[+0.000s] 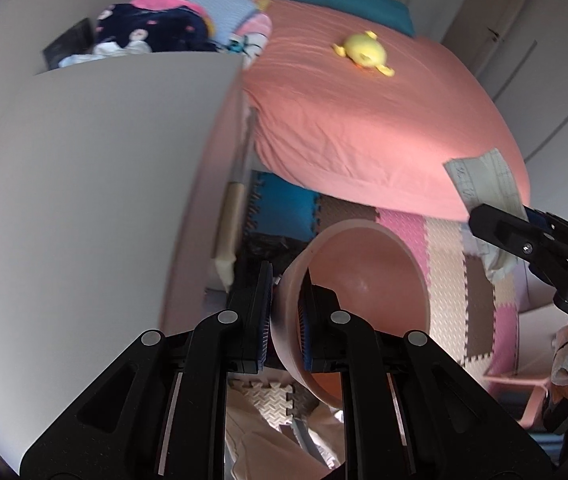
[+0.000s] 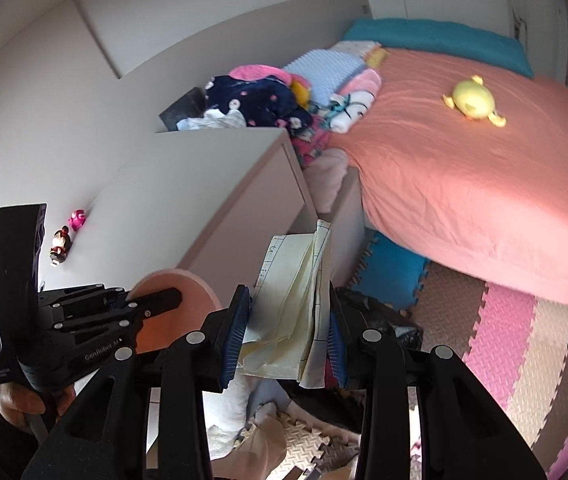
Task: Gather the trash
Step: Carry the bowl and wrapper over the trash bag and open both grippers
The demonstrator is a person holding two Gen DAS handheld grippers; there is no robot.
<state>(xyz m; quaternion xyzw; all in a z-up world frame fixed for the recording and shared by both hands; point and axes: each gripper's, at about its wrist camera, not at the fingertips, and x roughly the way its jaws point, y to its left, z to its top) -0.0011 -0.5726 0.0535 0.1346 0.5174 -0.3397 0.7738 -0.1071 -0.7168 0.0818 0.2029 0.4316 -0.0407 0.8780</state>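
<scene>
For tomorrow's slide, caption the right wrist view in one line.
Right claw grips crumpled cream paper beside the pink plastic bowl.

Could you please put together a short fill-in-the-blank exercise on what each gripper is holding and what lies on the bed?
1. The left gripper is clamped on the rim of a pink ____.
2. The right gripper holds folded ____ between its pads.
3. The toy lying on the salmon bed sheet is ____ in colour.
4. The two small figurines stand on the white ____.

Missing words: bowl; paper; yellow; cabinet top
</scene>
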